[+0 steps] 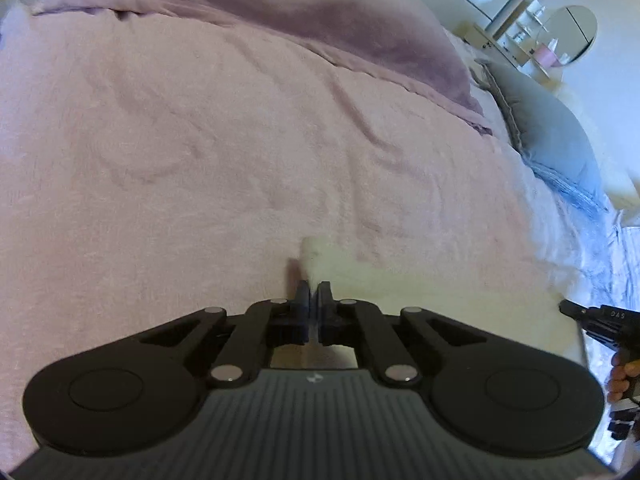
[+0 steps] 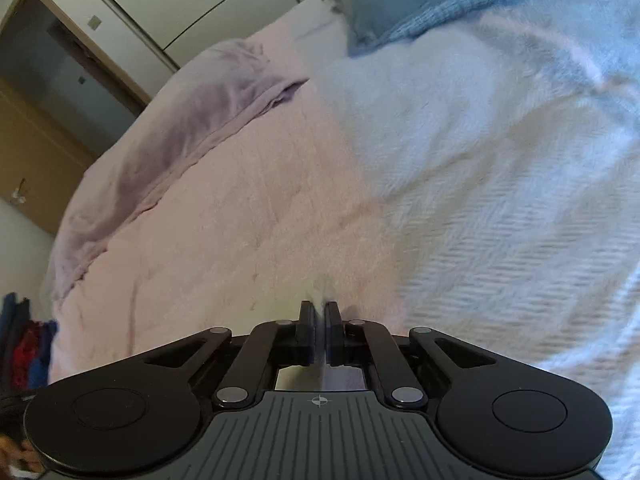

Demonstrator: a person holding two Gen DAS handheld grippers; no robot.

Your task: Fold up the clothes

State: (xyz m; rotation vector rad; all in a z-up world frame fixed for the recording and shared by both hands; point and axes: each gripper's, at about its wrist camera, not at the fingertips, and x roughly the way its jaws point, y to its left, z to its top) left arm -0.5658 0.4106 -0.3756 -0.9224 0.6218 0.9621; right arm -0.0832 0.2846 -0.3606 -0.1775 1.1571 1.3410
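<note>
A white knitted garment (image 2: 500, 184) lies spread on a pink bed cover (image 2: 248, 216), filling the right half of the right wrist view. My right gripper (image 2: 319, 308) is shut on its near edge, a thin fold of white fabric between the pads. In the left wrist view my left gripper (image 1: 314, 290) is shut on a corner of the same white garment (image 1: 420, 280), which runs right toward the right gripper (image 1: 568, 308) at the frame edge. The pink cover (image 1: 180, 152) fills that view.
A crumpled lilac blanket (image 1: 320, 12) lies along the far side of the bed; it also shows in the right wrist view (image 2: 188, 120). A blue-grey pillow (image 1: 556, 136) sits at the head. A wooden door (image 2: 44, 120) and wardrobes stand beyond. Coloured clothes (image 2: 28, 344) lie off the bed.
</note>
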